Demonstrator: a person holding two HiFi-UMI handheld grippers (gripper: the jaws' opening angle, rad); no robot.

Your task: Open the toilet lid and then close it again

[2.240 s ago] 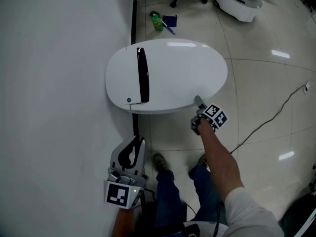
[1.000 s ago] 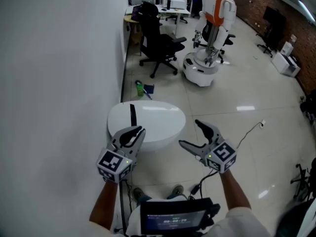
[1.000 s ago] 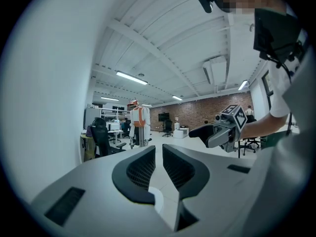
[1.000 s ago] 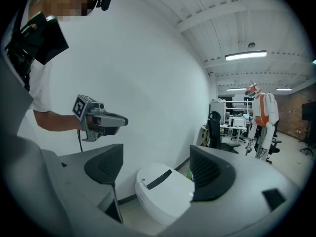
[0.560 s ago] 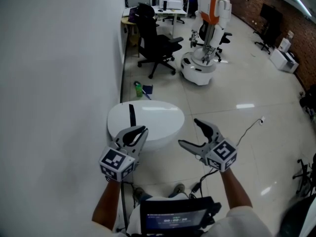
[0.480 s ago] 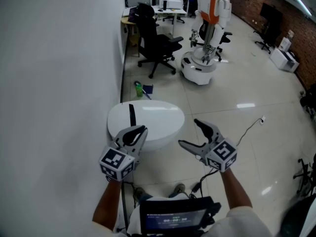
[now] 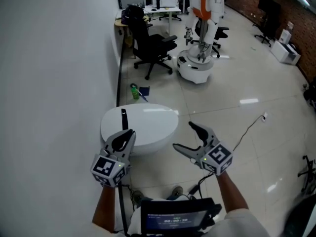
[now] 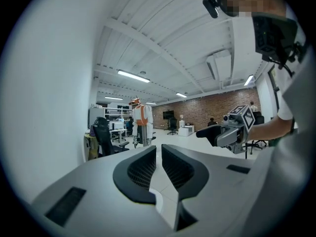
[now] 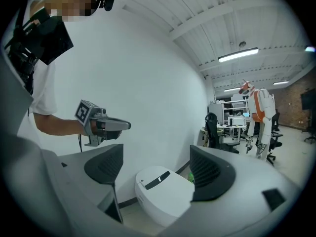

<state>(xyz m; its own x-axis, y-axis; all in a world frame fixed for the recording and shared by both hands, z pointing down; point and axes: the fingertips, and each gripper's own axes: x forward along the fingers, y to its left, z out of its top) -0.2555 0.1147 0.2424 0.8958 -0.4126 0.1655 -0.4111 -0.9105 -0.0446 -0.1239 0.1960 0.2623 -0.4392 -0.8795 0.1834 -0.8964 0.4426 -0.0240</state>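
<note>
We hold both grippers up on the near side of the toilet, clear of it and touching nothing. Its lid lies flat down, and its back end sits against the wall.

The left gripper has its jaws drawn together to a thin slit with nothing in them. The right gripper has its jaws spread wide and empty, and its own view frames the toilet between them, well apart from the tips.

We judge the lid to be the main risk. It looks smooth, glossy and rounded at the rim, so a jaw hooked under the edge could slide off, and a half-raised lid would then drop and slam. With its jaws nearly together, the left gripper cannot take the rim unless we spread them first.

The wall close behind the toilet is another hazard: a lid swung up fast could knock it. A cable trails on the floor to the right of the toilet, and a step that way could catch it.
</note>
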